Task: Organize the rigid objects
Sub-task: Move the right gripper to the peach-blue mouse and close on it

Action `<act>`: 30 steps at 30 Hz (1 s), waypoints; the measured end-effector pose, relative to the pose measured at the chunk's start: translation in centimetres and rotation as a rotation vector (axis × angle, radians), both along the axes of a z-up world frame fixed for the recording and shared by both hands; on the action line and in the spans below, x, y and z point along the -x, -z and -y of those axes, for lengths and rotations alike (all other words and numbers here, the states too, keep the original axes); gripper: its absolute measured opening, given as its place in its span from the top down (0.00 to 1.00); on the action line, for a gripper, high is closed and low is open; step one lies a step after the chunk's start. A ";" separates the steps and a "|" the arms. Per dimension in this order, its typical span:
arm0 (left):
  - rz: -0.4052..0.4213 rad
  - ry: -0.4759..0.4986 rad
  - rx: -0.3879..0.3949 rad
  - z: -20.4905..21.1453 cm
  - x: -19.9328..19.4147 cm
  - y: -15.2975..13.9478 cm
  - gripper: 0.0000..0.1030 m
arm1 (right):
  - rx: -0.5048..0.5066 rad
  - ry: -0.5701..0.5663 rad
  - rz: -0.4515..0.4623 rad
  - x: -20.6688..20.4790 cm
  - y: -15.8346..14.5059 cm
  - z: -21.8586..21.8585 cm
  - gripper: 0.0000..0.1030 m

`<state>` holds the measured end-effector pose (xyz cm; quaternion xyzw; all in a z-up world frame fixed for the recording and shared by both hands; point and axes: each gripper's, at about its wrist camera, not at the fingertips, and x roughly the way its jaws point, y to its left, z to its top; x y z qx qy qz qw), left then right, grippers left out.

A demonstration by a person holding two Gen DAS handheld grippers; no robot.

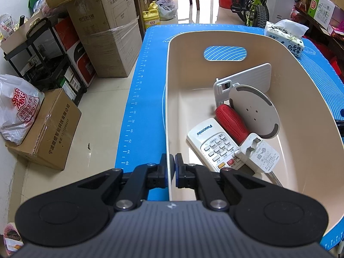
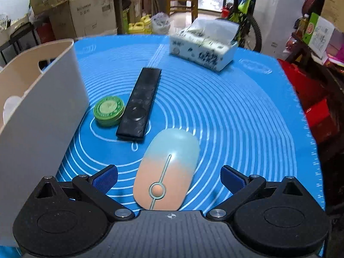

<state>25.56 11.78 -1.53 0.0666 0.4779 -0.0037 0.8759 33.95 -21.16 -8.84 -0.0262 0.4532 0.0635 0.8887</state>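
Left hand-held gripper clamped shut, angled down; right hand-held gripper spread wide, angled down.

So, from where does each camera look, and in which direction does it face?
Left wrist: sits on the left gripper, looks down into the beige bin; its jaws clamp the bin's rim.
Right wrist: sits on the right gripper, looks down at the mouse between open jaws.
Shared: the bin, the blue mat, the tissue pack.

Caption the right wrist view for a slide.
Open right gripper straddles a pastel mouse on the blue mat.
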 end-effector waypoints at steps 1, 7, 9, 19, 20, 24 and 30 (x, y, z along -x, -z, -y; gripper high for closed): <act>0.000 0.000 0.000 0.0 0.0 0.0 0.93 | 0.002 0.003 -0.005 -0.2 0.3 -0.2 0.02; 0.000 0.000 0.000 0.0 0.0 0.0 0.93 | -0.003 0.034 -0.015 -1.1 1.5 -0.8 0.02; 0.000 0.000 0.000 0.0 0.0 0.0 0.93 | -0.006 0.041 -0.018 -1.4 1.8 -0.8 0.04; -0.001 -0.002 0.001 0.0 0.0 0.0 0.93 | -0.010 0.075 0.000 -1.3 1.8 -0.7 0.35; -0.001 -0.002 0.001 0.0 0.0 0.0 0.93 | -0.017 0.076 -0.002 -1.4 1.8 -0.5 0.35; -0.001 -0.001 0.001 0.0 0.0 0.0 0.93 | -0.020 0.091 -0.003 -1.3 1.8 -0.5 0.36; -0.001 -0.001 0.001 -0.1 0.0 0.0 0.93 | -0.046 0.098 0.025 -0.6 0.9 0.1 0.37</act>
